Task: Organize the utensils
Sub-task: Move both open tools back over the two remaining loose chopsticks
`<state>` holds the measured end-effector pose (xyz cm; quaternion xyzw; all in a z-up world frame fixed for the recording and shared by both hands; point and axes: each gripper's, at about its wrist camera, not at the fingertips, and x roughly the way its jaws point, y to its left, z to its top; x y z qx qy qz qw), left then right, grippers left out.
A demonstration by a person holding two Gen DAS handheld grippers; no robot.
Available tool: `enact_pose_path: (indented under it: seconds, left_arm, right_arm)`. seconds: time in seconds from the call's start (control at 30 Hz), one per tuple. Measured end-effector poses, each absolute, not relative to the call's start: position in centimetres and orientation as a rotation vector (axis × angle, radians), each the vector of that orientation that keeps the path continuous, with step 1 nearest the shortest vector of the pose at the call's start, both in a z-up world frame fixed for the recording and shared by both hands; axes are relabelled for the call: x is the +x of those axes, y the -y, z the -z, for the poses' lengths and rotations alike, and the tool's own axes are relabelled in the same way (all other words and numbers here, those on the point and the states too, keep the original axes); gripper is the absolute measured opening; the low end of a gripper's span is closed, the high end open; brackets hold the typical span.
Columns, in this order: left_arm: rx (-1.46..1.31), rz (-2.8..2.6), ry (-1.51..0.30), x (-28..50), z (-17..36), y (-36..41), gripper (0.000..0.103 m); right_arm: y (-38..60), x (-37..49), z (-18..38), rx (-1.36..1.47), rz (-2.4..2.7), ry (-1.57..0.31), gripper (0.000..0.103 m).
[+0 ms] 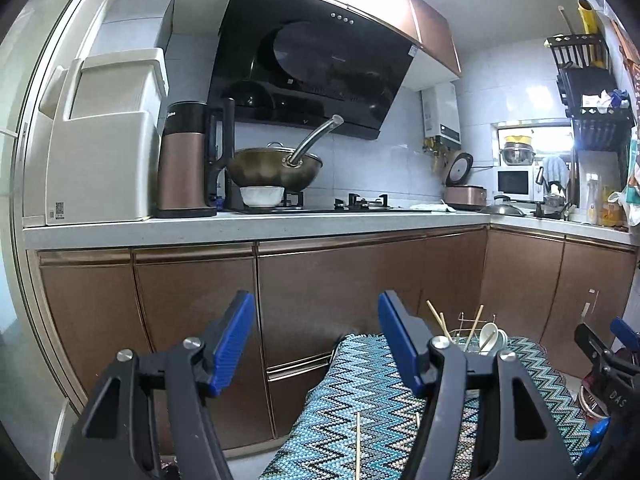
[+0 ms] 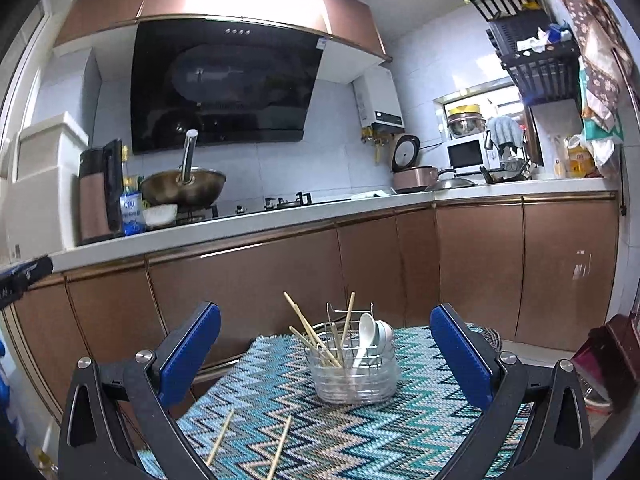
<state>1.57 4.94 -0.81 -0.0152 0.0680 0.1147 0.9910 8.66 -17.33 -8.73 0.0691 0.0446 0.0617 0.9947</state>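
Note:
A clear glass holder [image 2: 354,372] stands on a table under a blue zigzag cloth [image 2: 320,432]. Several wooden chopsticks [image 2: 316,336] and white spoons [image 2: 366,338] stick up out of it. Two loose chopsticks [image 2: 280,446] lie on the cloth, close to me. My right gripper [image 2: 325,352] is open, pointing level at the holder with nothing between its fingers. In the left wrist view the holder [image 1: 474,344] peeks out behind the right finger, and one chopstick [image 1: 357,446] lies on the cloth [image 1: 344,400]. My left gripper [image 1: 316,344] is open and empty, to the left of the holder.
Brown kitchen cabinets [image 2: 280,276] and a white counter [image 2: 280,220] run behind the table. A wok [image 2: 184,186], a white bowl [image 2: 160,214] and a kettle [image 2: 96,196] sit at the hob. The other gripper [image 1: 604,364] shows at the right edge of the left wrist view.

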Motion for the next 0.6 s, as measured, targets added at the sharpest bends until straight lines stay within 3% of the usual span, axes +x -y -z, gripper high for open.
enact_pose_path:
  seconds: [0.13,0.43,0.6]
  left_arm:
    - [-0.042,-0.209,-0.164,2.6,1.5,-5.5,0.072]
    - [-0.164,-0.098,-0.500,10.9,7.5,-9.8,0.072]
    - [-0.236,0.001,-0.683,15.1,11.4,-10.1,0.071]
  right_arm:
    - [18.0,8.6,8.9,0.141,-0.120,-0.116,0.103]
    - [17.5,12.3,11.5,0.107,-0.149,-0.336,0.102]
    - [16.4,15.7,14.2,0.113,-0.208,-0.506,0.087]
